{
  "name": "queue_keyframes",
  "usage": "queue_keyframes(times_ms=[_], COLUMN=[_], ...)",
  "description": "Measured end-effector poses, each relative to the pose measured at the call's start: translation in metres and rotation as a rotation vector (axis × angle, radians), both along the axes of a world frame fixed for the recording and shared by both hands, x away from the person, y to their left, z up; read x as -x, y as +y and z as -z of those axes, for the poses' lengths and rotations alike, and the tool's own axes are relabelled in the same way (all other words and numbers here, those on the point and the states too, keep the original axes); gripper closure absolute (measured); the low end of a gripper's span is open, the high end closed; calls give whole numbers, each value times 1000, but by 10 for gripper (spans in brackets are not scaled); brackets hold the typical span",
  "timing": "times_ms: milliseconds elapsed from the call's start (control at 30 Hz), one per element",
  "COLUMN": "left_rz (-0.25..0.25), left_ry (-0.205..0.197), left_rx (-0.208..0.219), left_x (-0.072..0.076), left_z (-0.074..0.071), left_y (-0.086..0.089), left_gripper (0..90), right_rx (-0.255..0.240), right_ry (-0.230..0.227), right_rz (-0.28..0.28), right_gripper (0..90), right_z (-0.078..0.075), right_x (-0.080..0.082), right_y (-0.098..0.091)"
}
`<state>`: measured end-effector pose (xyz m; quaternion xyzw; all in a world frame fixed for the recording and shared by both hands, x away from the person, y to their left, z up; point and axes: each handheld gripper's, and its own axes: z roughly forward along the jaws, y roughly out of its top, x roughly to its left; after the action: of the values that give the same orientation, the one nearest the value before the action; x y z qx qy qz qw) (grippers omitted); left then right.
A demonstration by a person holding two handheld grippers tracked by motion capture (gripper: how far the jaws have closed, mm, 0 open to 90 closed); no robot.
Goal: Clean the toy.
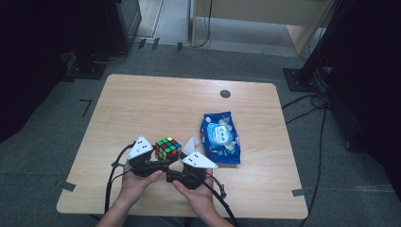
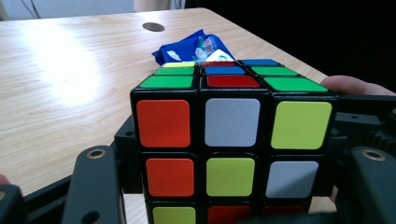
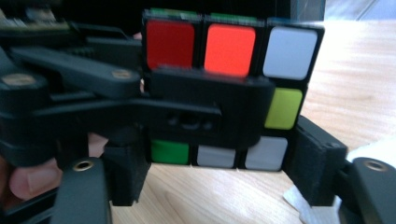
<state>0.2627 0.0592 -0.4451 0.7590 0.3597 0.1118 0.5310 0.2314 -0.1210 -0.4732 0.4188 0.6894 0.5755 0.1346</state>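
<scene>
A scrambled Rubik's cube (image 1: 168,147) is held just above the wooden table (image 1: 142,104) near its front edge. My left gripper (image 1: 160,158) comes in from the left and is shut on it; in the left gripper view the cube (image 2: 231,135) sits tight between the two black jaws of the left gripper (image 2: 231,191). My right gripper (image 1: 177,160) comes from the right. In the right gripper view its pads press on both sides of the bottom layer of the cube (image 3: 280,51), the right gripper (image 3: 219,175) low in frame. One left-gripper jaw crosses the cube's face there.
A blue snack packet (image 1: 220,137) lies right of the cube, also seen behind it as the packet (image 2: 187,46). A white paper scrap (image 1: 191,144) lies between them. A round dark cap (image 1: 225,93) sits near the far edge. Cables trail off the front edge.
</scene>
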Motion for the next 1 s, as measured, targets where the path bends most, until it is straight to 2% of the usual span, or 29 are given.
queue_keyframes(times_ms=[100, 133, 167, 267, 300, 400, 567, 633, 733, 867, 1000], left_rz=[5, 5, 14, 21, 21, 24, 34, 19, 20, 27, 38], left_ry=[14, 14, 36, 52, 57, 57, 43, 40, 34, 30, 26], left_rx=[42, 42, 56, 60, 72, 79, 80, 71, 49, 59, 73], left_x=[-1, -1, -3, -4, -4, -4, -2, -1, 2, 2, 2], left_z=[-1, -1, -1, 0, -1, -2, -5, -6, -4, -4, -4], left_y=[3, 3, 4, 5, 7, 8, 9, 6, -1, -1, 0], left_gripper=[341, 340, 340, 337, 334, 333, 340, 341, 341, 341, 335], right_rx=[-5, -5, 12, 29, 53, 75, 133, 132, 105, 94, 103], right_ry=[-26, -26, -43, -53, -66, -86, -149, -154, -142, -148, -145], right_rz=[10, 10, 11, 12, 9, 10, 12, 25, 47, 42, 36], right_gripper=[340, 340, 343, 343, 344, 344, 344, 341, 315, 343, 345], right_z=[-2, -2, -2, -1, -1, 0, 0, -1, -1, -1, -4], right_x=[3, 3, 4, 4, 5, 8, 11, 12, 11, 10, 11], right_y=[0, 0, 0, 0, 1, 2, 4, 4, 4, 1, 1])
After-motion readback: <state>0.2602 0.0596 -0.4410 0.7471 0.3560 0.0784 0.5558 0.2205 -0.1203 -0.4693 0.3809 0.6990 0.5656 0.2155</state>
